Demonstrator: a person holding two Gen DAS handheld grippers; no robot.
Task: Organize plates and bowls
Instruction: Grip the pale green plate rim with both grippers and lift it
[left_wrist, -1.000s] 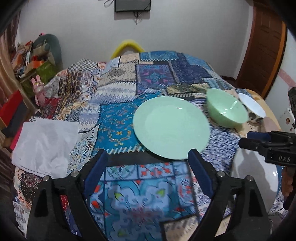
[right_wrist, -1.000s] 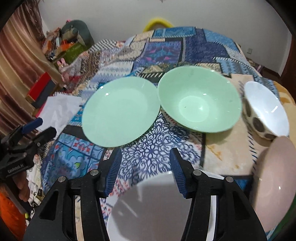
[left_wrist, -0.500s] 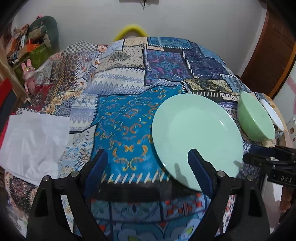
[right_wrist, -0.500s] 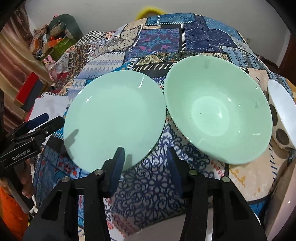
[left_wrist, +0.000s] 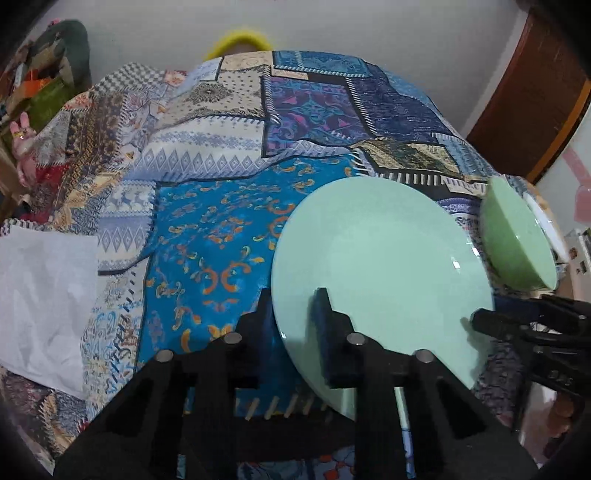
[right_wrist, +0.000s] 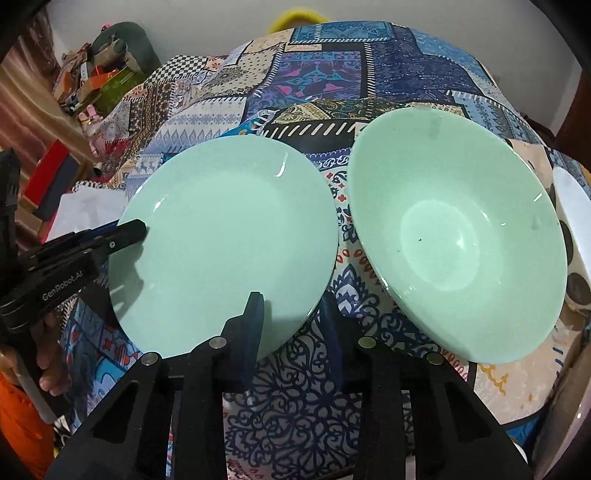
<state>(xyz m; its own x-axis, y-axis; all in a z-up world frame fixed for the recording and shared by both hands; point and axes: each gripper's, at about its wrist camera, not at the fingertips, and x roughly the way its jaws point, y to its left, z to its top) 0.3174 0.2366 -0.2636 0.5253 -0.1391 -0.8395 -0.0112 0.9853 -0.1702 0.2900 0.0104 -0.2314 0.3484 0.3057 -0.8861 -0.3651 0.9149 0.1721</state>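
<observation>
Both tongs are down at the green plate (left_wrist: 380, 266) now, one on each side of it. The left tongs (left_wrist: 291, 321) straddle its near-left rim, one pad over the top face and the other outside and under the edge. They are closing, the pads pinching the rim. From the right wrist view the same tongs come in from the left edge, and the white lettering on their black body reads "GenRobot.AI" (the last letters run into shadow).

The right tongs (right_wrist: 291, 325) sit at the plate's near edge. The left pad lies over the rim and the right pad is just off it above the patterned cloth (right_wrist: 295, 398). These jaws are closing too, with the rim between them, but I cannot tell whether the pads press on it.

The plate lies on the cloth-covered desk (left_wrist: 207, 236), a patchwork of blue, purple and cream prints. Just beside it, to the right, is the green bowl (right_wrist: 454, 236), upright and empty, close to the plate's rim but apart from it. Beyond the bowl, at the right edge, a white bowl (right_wrist: 576, 229) with dark spots on its outside peeks in.

A white sheet (left_wrist: 44, 299) lies on the desk's left side, well apart from the plate. Fingers (right_wrist: 51, 373) of the person show under the left tongs.
</observation>
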